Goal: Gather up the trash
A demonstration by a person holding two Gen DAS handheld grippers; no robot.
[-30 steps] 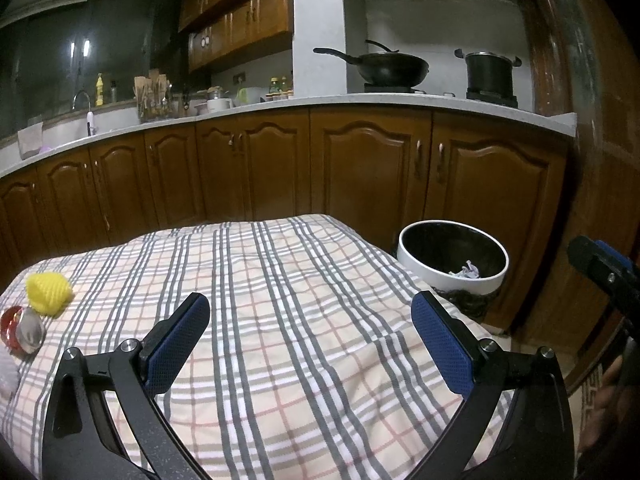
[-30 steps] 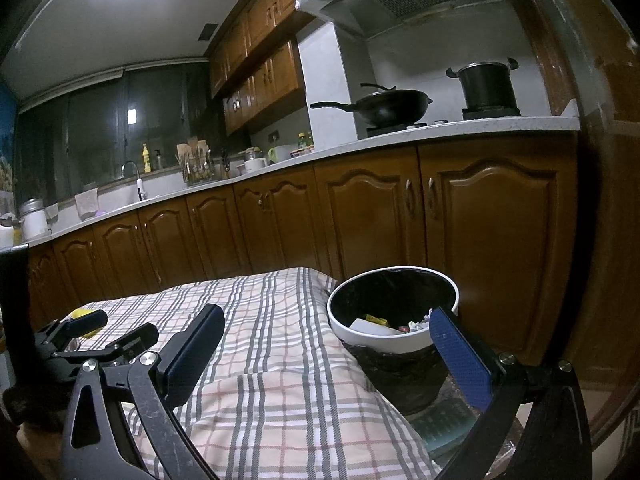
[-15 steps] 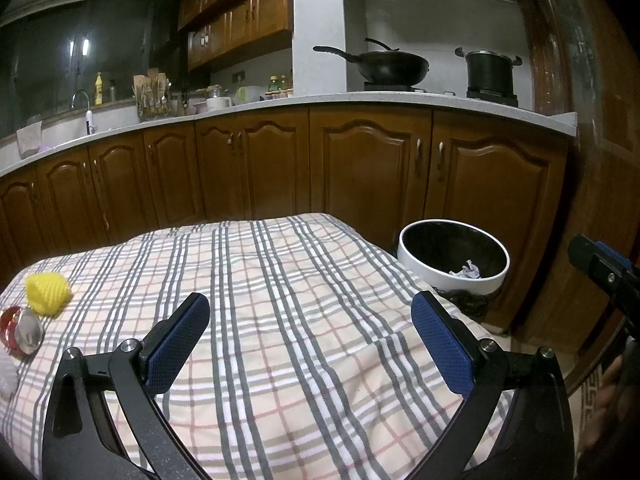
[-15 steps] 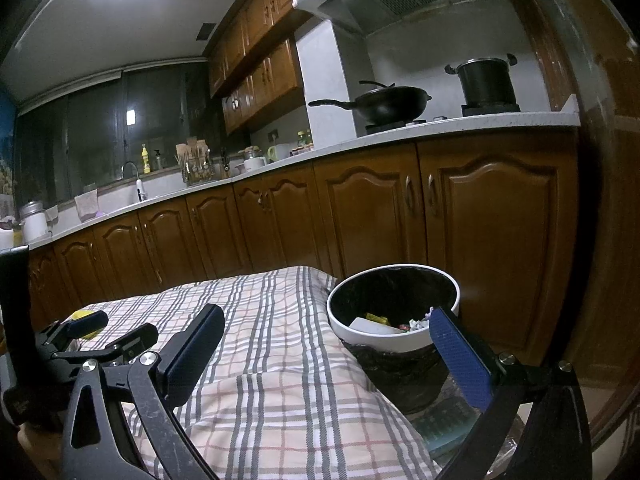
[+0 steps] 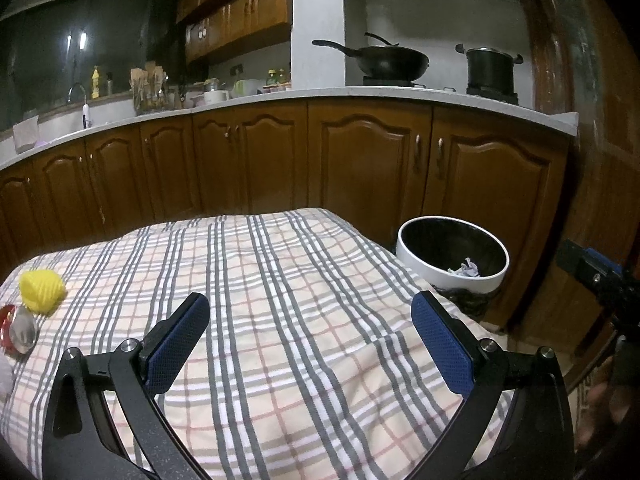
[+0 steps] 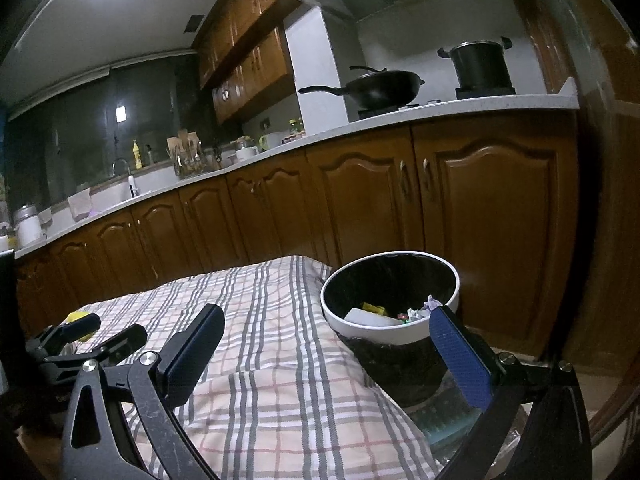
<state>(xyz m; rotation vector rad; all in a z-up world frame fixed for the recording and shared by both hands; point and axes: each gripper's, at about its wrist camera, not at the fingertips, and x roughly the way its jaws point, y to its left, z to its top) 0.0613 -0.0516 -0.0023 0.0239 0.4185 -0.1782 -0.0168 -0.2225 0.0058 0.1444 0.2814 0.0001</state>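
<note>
- We hold the left gripper (image 5: 310, 334) low over the checked cloth (image 5: 280, 300) with its jaws spread wide and nothing between them; it looks across the table, so the trash left to collect sits off to its left
- The trash still out lies at that left edge: a crumpled yellow ball (image 5: 42, 291), a red and silver wrapper (image 5: 18, 332) just beside it, and a pale scrap at the frame border that we cannot identify; all are well apart from the gripper
- Our right gripper (image 6: 326, 338) is likewise released and empty; it points at the bin (image 6: 390, 330), which stands just beside the table's right end, presumably so that items can be dropped in without a long carry
- The bin already holds some pieces, among them a white card, something yellow and crumpled paper (image 6: 416, 314); we judge the task partly done
- We think the next reach belongs to the left gripper, toward the yellow ball; being soft and light, it may roll from a shallow pinch
</note>
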